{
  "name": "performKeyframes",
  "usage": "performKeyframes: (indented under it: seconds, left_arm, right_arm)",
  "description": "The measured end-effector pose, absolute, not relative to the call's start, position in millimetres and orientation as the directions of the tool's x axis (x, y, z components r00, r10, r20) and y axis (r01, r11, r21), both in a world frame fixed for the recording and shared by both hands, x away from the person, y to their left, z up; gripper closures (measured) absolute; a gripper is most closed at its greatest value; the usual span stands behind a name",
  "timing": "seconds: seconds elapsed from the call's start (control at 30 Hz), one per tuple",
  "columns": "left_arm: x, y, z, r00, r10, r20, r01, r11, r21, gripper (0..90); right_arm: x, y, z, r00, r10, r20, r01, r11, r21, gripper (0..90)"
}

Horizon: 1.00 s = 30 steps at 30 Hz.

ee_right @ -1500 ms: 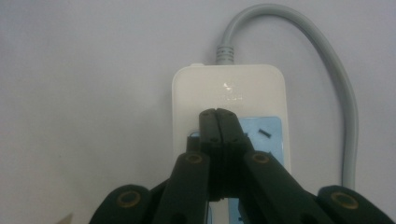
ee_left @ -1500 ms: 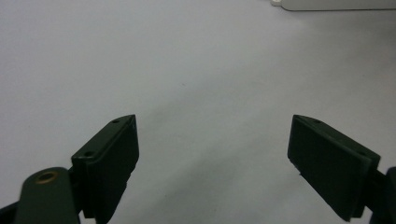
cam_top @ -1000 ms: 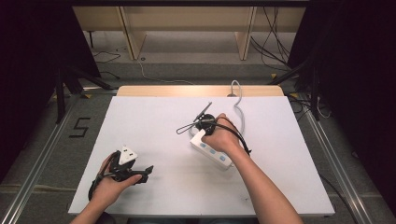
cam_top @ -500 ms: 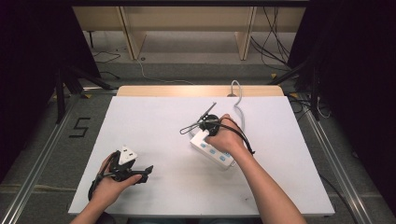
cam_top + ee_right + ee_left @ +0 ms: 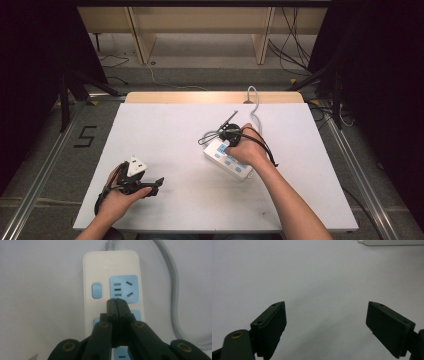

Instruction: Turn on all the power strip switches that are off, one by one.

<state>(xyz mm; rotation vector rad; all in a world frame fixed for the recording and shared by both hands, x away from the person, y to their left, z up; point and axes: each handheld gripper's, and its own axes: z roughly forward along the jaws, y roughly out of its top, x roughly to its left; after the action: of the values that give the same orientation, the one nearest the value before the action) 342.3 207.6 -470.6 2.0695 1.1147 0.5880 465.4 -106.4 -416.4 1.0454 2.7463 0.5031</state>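
Resting right of centre on the matte white table, the glossy rounded-cornered plastic power strip carries pale blue socket panels and a small blue switch. The right gripper, jaws pressed together with nothing between, hovers over it beside a tiny red light. The left gripper sits near the table's near-left edge, jaws wide and empty, with bare table between them.

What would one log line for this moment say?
right gripper: shut, tips over power strip beside blue switch | left gripper: open, nothing between, low over white table
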Motion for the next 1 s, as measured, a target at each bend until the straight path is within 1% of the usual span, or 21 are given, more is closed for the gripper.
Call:
performKeyframes:
  seconds: [1.0]
  left_arm:
    - [342.1,207.4,-470.7,0.524,0.850,0.060,0.528,-0.380,0.760,16.6]
  right_arm:
    - [458.2,-125.4,-414.1,-0.733,0.680,-0.020,0.634,0.693,0.342,90.0]
